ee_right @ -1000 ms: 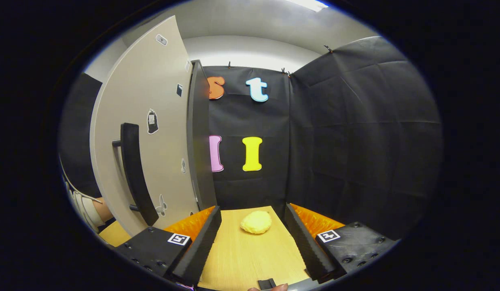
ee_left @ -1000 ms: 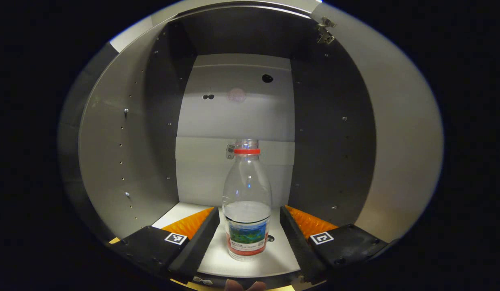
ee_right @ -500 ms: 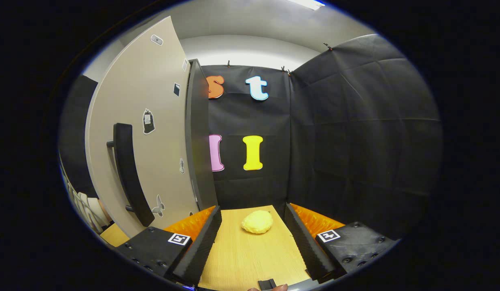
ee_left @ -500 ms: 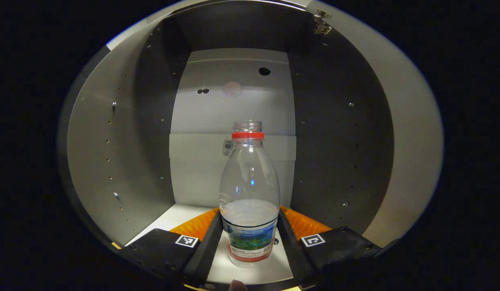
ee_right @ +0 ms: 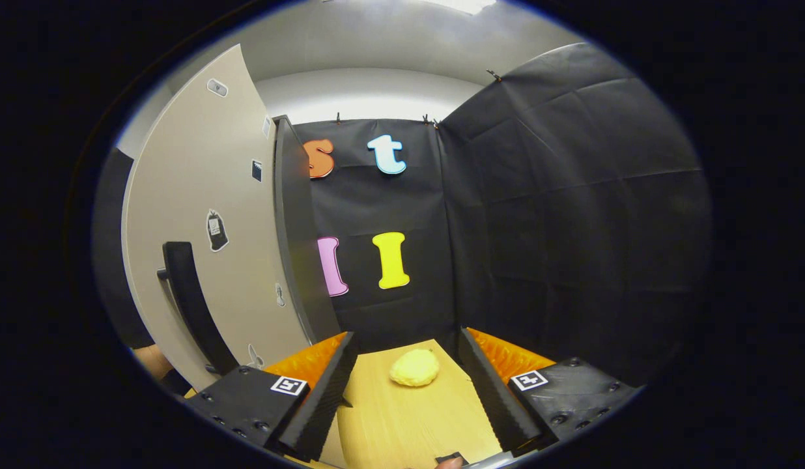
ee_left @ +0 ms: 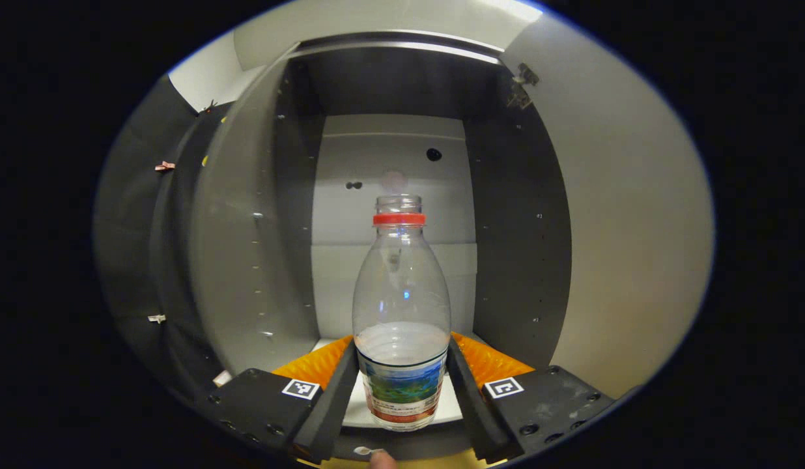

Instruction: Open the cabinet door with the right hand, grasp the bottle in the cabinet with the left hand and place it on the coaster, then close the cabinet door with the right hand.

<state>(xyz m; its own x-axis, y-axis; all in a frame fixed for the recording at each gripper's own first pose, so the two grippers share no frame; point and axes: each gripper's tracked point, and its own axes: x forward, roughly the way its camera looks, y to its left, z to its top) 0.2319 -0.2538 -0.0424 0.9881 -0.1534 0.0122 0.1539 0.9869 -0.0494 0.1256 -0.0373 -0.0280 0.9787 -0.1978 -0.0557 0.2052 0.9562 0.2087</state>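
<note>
A clear plastic bottle (ee_left: 401, 312) with a red neck ring, no cap and some water stands upright between my left gripper's fingers. My left gripper (ee_left: 401, 355) is shut on its lower body, both fingers pressing its sides, at the cabinet's front edge. The grey cabinet (ee_left: 389, 169) lies open ahead, and its door (ee_left: 630, 228) is swung out on the right. In the right gripper view, my right gripper (ee_right: 407, 342) hangs open over the wooden table (ee_right: 402, 423), holding nothing. The open door (ee_right: 194, 195) with its black handle (ee_right: 191, 306) stands to its left.
A yellow lump (ee_right: 413, 368) lies on the table just beyond the right gripper's fingers. Black cloth walls close off the back and right of the booth. A person's hand (ee_right: 152, 358) shows low behind the door's edge.
My left gripper's fingers closed onto the bottle, then drew back toward the cabinet's front with it. The right gripper drifted slightly; the door now sits further left in its view.
</note>
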